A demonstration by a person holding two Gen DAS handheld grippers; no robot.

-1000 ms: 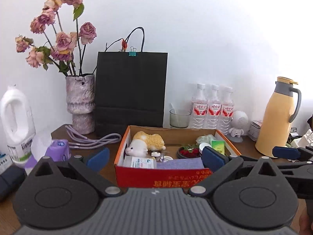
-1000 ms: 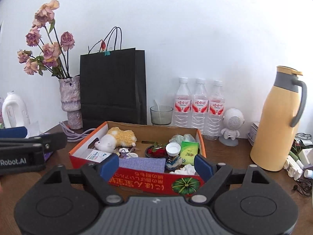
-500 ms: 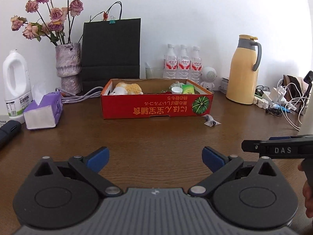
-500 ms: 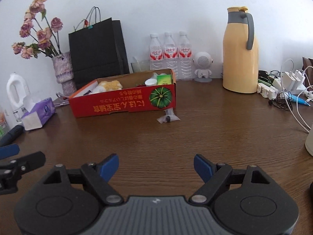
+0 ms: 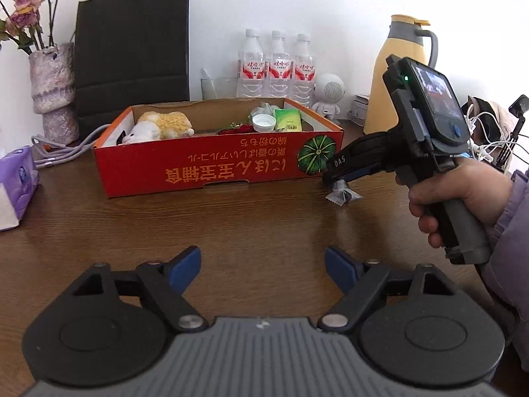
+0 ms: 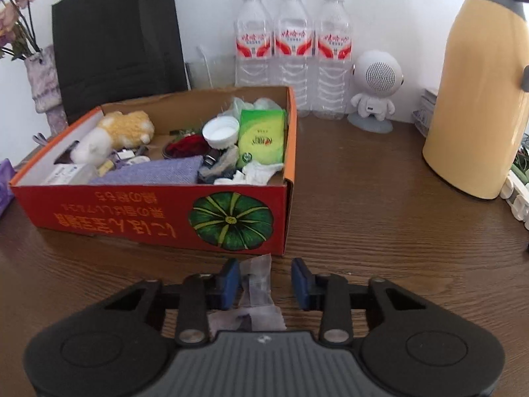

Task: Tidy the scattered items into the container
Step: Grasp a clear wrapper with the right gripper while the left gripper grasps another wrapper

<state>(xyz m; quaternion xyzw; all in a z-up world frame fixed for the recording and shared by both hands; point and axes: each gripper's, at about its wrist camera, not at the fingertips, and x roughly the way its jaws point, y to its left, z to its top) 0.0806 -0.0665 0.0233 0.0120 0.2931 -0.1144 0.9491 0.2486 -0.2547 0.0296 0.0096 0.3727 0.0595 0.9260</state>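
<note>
The brown wooden table (image 6: 380, 198) carries everything, and along its far edge by the wall stand a black paper bag (image 5: 132, 43), a yellow thermos jug (image 5: 401, 72), three water bottles (image 6: 292, 49) and a small white robot-shaped speaker (image 6: 375, 89). Nearer the middle sits the container, a shallow red cardboard box (image 5: 211, 168) with a pumpkin printed on its front wall, already holding a plush toy (image 6: 115, 132), a purple cloth (image 6: 148, 173), a green packet (image 6: 263, 135), a white cap (image 6: 221, 131) and other small things. The one scattered item in view is a small clear wrapper (image 6: 256, 281) with something dark inside, lying on the table just in front of the box's front right corner. The right gripper (image 6: 265, 283), held in a person's hand (image 5: 459, 198), is down over it with its jaws closing; the wrapper lies between the blue pads, touching the left one, with a gap to the right one, so it is not yet pinched. The left gripper (image 5: 263, 269) hangs over bare table nearer the front edge, its jaws closing too yet wide apart with nothing between them. The wrapper looks very light, thin, crinkly and likely slippery, so it may slide or fold under the pads; the surest hold is probably across the thicker middle, where the dark content sits, not on the flat crimped ends.
</note>
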